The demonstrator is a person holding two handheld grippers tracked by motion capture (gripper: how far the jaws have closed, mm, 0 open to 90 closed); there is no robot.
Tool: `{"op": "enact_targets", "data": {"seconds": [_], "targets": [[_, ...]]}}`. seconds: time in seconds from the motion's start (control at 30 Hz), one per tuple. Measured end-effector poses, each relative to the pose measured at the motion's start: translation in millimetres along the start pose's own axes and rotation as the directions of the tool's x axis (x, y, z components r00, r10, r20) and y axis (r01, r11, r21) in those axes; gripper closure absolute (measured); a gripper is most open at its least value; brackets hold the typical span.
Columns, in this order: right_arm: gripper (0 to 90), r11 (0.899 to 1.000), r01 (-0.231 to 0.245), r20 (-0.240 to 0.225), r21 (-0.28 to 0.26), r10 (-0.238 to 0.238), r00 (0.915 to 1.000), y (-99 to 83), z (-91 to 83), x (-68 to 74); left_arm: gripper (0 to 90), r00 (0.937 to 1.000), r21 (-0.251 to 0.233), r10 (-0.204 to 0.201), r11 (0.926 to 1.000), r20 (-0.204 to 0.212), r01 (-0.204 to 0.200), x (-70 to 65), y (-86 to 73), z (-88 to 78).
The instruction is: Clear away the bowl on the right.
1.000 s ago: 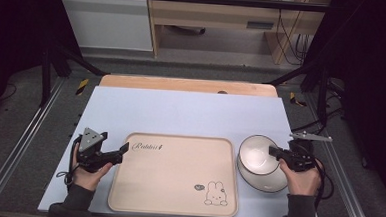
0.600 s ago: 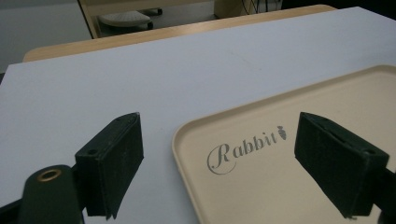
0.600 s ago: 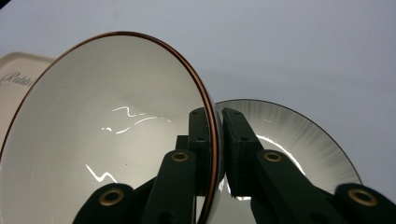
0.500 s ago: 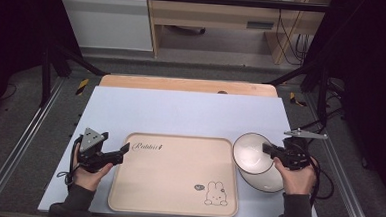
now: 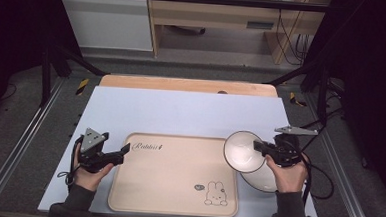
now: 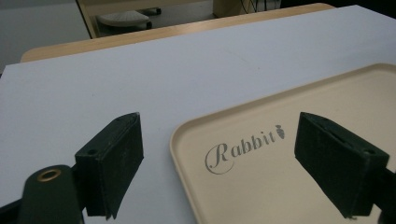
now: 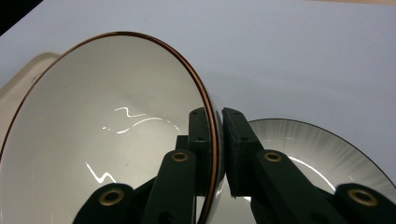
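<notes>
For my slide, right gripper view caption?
Right gripper pinches bowl rim, lifted above plate.

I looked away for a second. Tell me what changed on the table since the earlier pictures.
The right gripper, jaws shut on the bowl rim, lifted it off the plate and carried it left toward the tray. The left gripper, the tray and the plate stayed as they were.
</notes>
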State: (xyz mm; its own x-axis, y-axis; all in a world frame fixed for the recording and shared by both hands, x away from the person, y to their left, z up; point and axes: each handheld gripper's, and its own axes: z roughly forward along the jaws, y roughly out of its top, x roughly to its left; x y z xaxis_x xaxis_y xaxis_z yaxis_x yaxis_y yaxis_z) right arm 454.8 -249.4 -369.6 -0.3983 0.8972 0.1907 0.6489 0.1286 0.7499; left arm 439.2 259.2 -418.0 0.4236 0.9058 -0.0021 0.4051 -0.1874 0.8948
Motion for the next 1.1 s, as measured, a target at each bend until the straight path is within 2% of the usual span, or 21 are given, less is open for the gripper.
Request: {"op": "enact_targets", "data": {"seconds": [0.63,1.1], "targets": [[82.5,0.999,0.045,-0.048,0.030,-0.044,0.9979,11.3,21.3,23.7,15.0,1.0000,0.004,0.004,1.0000,0.006,-0.004,-0.4,-0.3,1.0],[82.5,0.995,0.092,-0.098,0.031,-0.089,0.9912,26.9,42.2,48.2,14.3,0.9998,0.011,0.015,0.9998,0.014,-0.015,-1.7,-0.5,2.1]]}}
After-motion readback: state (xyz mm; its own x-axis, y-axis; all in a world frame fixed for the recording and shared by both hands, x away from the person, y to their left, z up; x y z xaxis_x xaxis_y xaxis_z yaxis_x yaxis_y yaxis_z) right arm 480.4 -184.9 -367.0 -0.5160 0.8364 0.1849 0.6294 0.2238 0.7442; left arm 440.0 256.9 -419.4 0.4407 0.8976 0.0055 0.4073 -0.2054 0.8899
